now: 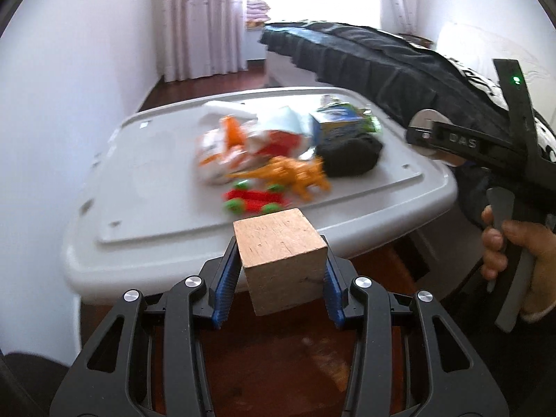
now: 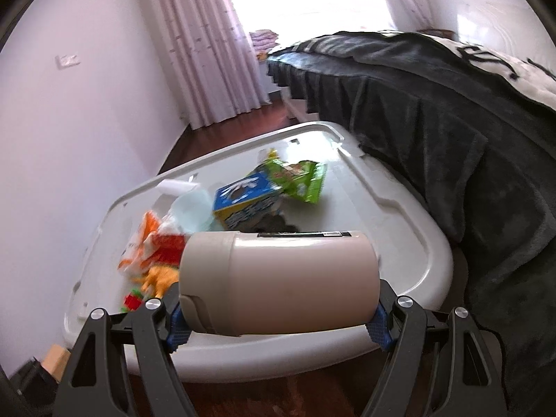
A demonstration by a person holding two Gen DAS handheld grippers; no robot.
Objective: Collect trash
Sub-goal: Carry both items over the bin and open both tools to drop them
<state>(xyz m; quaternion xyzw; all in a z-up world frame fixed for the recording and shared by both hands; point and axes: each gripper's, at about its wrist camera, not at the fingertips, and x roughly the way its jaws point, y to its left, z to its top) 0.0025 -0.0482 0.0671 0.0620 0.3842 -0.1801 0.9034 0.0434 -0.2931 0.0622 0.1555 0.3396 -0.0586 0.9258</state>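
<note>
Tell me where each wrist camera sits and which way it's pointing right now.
Left wrist: on the left gripper, angled down at the grey bin lid; its jaws clamp a wooden block; a hand holding the right gripper's handle shows at right.
Right wrist: on the right gripper, angled down at the lid; its jaws hold a beige container.
Both share the lid, blue box, orange toy dinosaur, bed, curtains.

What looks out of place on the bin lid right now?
Toys sit among the trash on the lid: an orange dinosaur and a red skateboard lie beside the wrappers. Also odd for trash duty: the left gripper holds a wooden block, the right gripper a beige canister.
</note>
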